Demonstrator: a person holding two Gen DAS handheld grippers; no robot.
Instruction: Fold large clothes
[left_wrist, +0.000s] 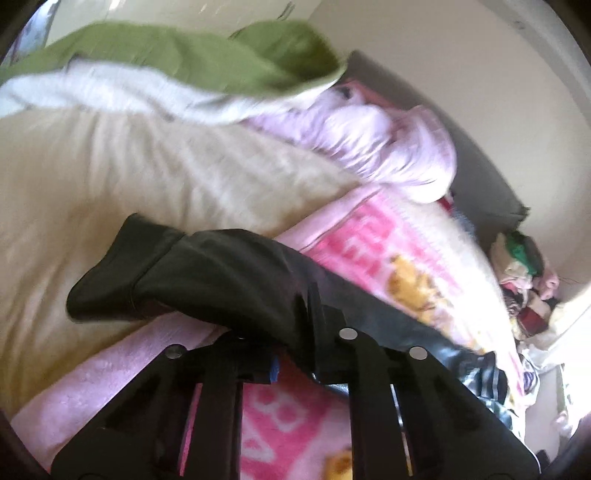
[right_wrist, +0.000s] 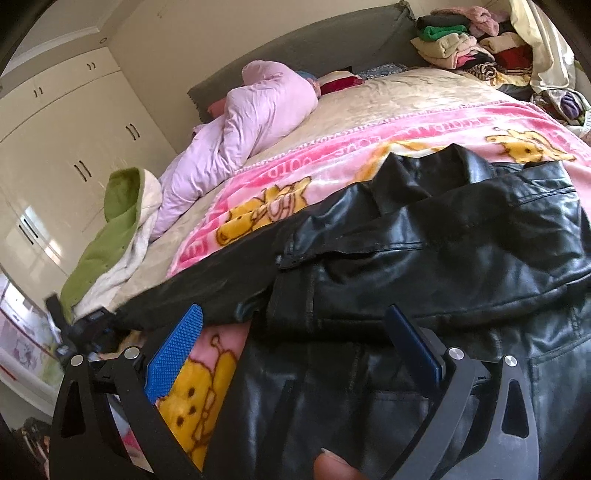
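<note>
A black leather jacket (right_wrist: 424, 243) lies spread on a pink cartoon blanket (right_wrist: 332, 147) on the bed. My right gripper (right_wrist: 295, 339) is open just above the jacket's near part, its blue-padded fingers (right_wrist: 177, 347) wide apart with nothing between them. My left gripper (left_wrist: 291, 354) is shut on the jacket's black sleeve (left_wrist: 207, 277), which drapes over the fingertips and hides them. The left gripper also shows at the left edge of the right wrist view (right_wrist: 74, 332), at the sleeve's end.
A green and white garment (right_wrist: 118, 229) and a lilac padded coat (right_wrist: 240, 125) lie at the bed's left side. A pile of mixed clothes (right_wrist: 472, 48) sits at the headboard corner. White wardrobes (right_wrist: 55, 147) stand to the left of the bed.
</note>
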